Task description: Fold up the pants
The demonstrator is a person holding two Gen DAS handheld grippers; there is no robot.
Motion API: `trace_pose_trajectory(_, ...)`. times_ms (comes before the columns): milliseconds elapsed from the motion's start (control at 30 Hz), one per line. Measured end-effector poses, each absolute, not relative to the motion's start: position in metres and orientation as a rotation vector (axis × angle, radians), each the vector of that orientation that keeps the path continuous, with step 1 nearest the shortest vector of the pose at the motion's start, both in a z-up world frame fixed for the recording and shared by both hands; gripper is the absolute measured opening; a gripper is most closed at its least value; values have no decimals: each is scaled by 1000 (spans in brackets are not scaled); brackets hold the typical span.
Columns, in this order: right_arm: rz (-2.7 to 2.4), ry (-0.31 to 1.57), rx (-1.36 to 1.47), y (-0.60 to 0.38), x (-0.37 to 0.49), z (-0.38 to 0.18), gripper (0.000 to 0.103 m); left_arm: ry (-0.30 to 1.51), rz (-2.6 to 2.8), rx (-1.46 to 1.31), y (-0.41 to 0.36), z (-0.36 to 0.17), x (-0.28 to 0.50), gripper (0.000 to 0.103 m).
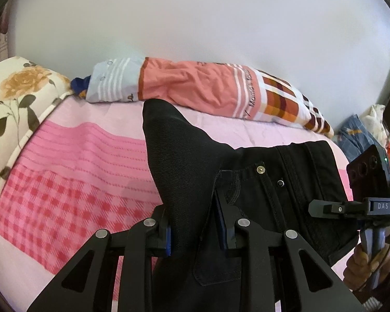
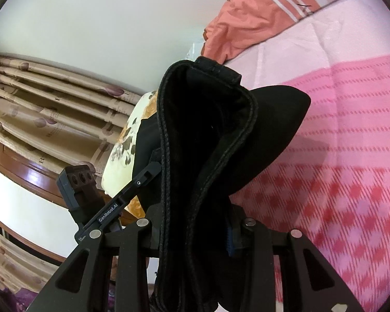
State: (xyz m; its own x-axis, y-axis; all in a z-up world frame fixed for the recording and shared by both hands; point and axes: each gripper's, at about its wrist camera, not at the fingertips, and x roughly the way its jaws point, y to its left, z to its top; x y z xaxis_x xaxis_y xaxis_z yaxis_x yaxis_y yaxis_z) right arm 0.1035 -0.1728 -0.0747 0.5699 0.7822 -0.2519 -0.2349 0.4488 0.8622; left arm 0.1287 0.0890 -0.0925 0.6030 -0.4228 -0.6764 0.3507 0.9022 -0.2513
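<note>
Both grippers pinching the pants (image 1: pixel 249 189), lifted just above the bed (image 1: pixel 72 171). Left gripper (image 1: pixel 195 231) clamped on bunched fabric, right gripper (image 2: pixel 195 236) on the waistband edge, probably to carry one end over for a fold.

The pink bedspread (image 1: pixel 72 171) lies bare to the left of the lifted black pants (image 1: pixel 260 202), giving open room there. A rolled quilt (image 1: pixel 195 88) runs along the far edge against the wall and closes off that side. A floral pillow (image 1: pixel 18 98) blocks the far left corner. To the right, the right gripper (image 1: pixel 325 208) sits close beside the pants, narrowing that side.
</note>
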Motion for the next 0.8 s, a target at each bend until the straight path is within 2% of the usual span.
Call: trace_pose_trajectory(800, 741, 700, 869, -159, 218, -59, 32, 790, -368, -106, 125, -101, 234, 27)
